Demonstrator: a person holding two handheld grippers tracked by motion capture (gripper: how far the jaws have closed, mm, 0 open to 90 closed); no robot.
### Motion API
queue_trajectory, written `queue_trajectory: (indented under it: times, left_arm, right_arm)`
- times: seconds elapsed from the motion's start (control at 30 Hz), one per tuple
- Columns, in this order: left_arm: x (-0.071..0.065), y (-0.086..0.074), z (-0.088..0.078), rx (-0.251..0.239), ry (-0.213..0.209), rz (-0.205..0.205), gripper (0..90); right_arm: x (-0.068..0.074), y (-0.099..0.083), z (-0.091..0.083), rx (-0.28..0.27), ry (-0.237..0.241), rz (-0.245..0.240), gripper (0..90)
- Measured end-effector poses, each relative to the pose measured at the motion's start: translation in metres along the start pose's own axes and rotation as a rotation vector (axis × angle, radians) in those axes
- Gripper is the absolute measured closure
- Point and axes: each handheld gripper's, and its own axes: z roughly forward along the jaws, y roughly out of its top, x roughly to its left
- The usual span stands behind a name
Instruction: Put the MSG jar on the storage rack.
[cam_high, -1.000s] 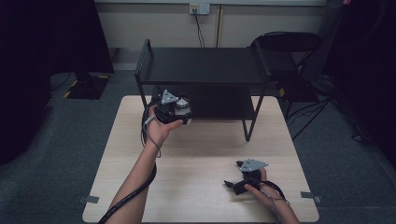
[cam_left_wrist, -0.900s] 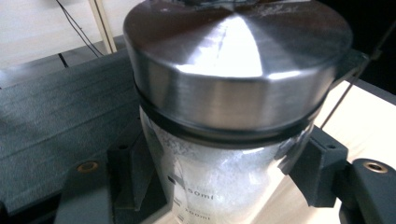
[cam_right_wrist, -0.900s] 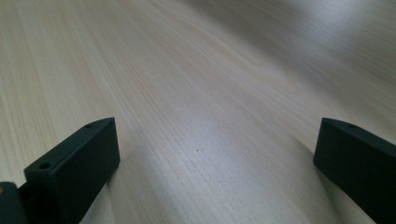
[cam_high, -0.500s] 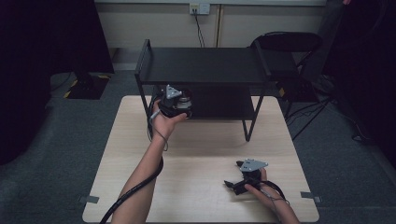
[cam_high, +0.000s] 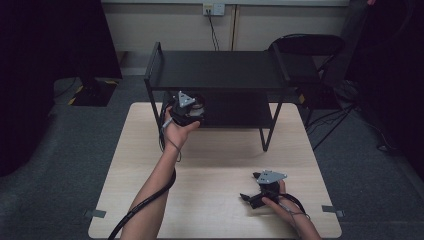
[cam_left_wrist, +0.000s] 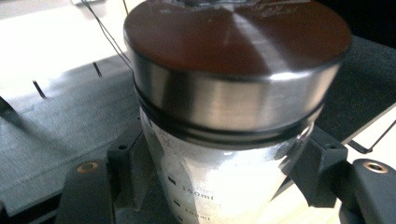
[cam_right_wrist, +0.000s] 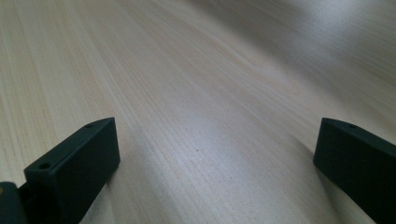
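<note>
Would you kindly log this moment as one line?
left gripper: shut on jar, at shelf | right gripper: open, over table

Between the left gripper's matt black plastic jaws sits a clear glass jar (cam_left_wrist: 219, 186) with printed measure marks and a brushed, shiny metal lid (cam_left_wrist: 233, 70). Between the right gripper's jaws lies the table (cam_right_wrist: 196, 93), pale smooth wood grain.

Clear glass jar (cam_left_wrist: 219, 182), steel lid (cam_left_wrist: 233, 70), upright between gripper jaws.

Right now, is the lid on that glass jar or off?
On. The metal lid sits squarely atop the glass jar, which the left gripper clamps.
</note>
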Motion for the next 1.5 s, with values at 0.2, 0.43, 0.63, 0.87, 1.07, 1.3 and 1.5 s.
queue_trajectory:
  times: [0.2,0.43,0.63,0.87,1.07,1.3,1.5]
  left_arm:
    - [0.003,-0.003,0.003,-0.013,-0.007,-0.059,31.5]
    - [0.005,-0.001,0.004,-0.009,-0.010,-0.055,31.5]
    - [0.005,0.000,0.007,-0.007,-0.007,-0.065,31.5]
    - [0.005,-0.001,0.007,-0.011,-0.005,-0.063,31.4]
    - [0.006,0.000,0.004,-0.012,-0.023,-0.108,13.2]
    - [0.005,-0.008,-0.012,-0.007,-0.023,-0.093,0.1]
    - [0.005,-0.025,-0.033,-0.010,-0.056,-0.038,0.1]
  right_arm:
    - [0.000,0.000,0.000,0.000,0.000,0.000,0.0]
    - [0.000,0.000,0.000,0.000,0.000,0.000,0.0]
    - [0.000,0.000,0.000,0.000,0.000,0.000,0.0]
    - [0.000,0.000,0.000,0.000,0.000,0.000,0.0]
    - [-0.001,0.000,0.000,0.000,0.004,-0.002,0.0]
    - [-0.001,0.000,0.000,0.000,0.005,-0.004,0.0]
    - [-0.001,0.000,0.000,0.000,0.004,-0.004,0.0]
